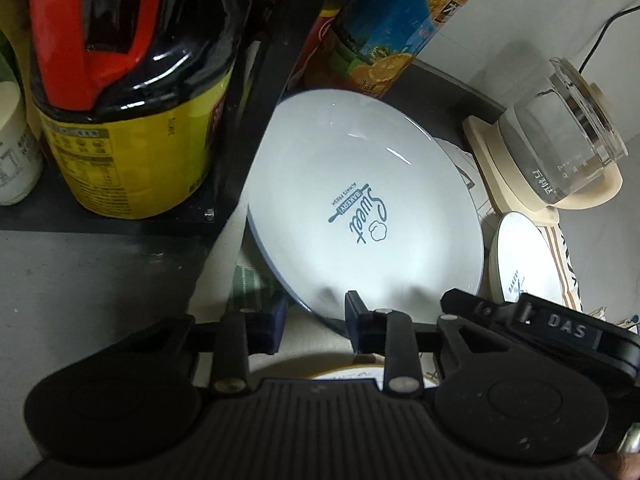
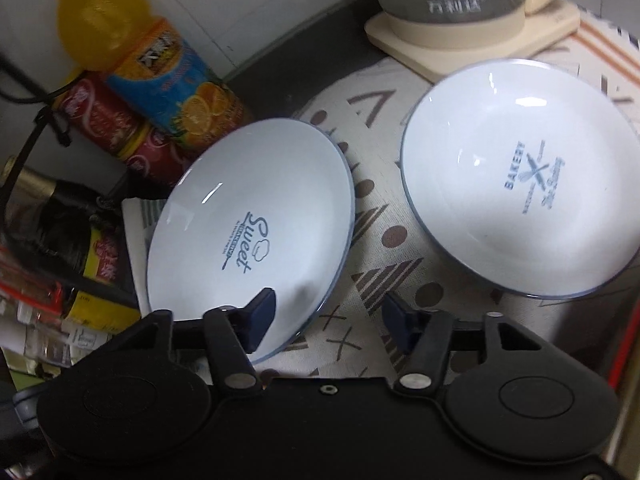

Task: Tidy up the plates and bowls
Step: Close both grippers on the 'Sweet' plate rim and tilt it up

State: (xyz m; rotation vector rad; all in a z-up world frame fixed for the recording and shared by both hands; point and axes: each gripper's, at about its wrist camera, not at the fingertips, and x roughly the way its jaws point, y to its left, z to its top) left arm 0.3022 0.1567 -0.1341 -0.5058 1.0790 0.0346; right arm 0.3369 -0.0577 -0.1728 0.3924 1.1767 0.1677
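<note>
A white "Sweet" plate [image 1: 360, 208] with a blue rim is tilted up beside a black rack. My left gripper [image 1: 314, 318] grips the plate's near edge between its blue pads. The same plate [image 2: 248, 232] shows tilted in the right wrist view. My right gripper [image 2: 328, 320] is open and empty, its left pad over the plate's near edge. A second white "Bakery" plate [image 2: 520, 176] lies on the patterned cloth to the right; it also shows in the left wrist view [image 1: 524, 264]. A bowl rim [image 1: 340, 372] peeks out under the left gripper.
A black rack post [image 1: 256, 120] stands left of the plate, with a dark sauce bottle [image 1: 128, 92] on its shelf. An orange juice bottle [image 2: 160, 64] and a red can [image 2: 116, 124] stand behind. A glass kettle [image 2: 460, 4] on a cream base sits at the back right.
</note>
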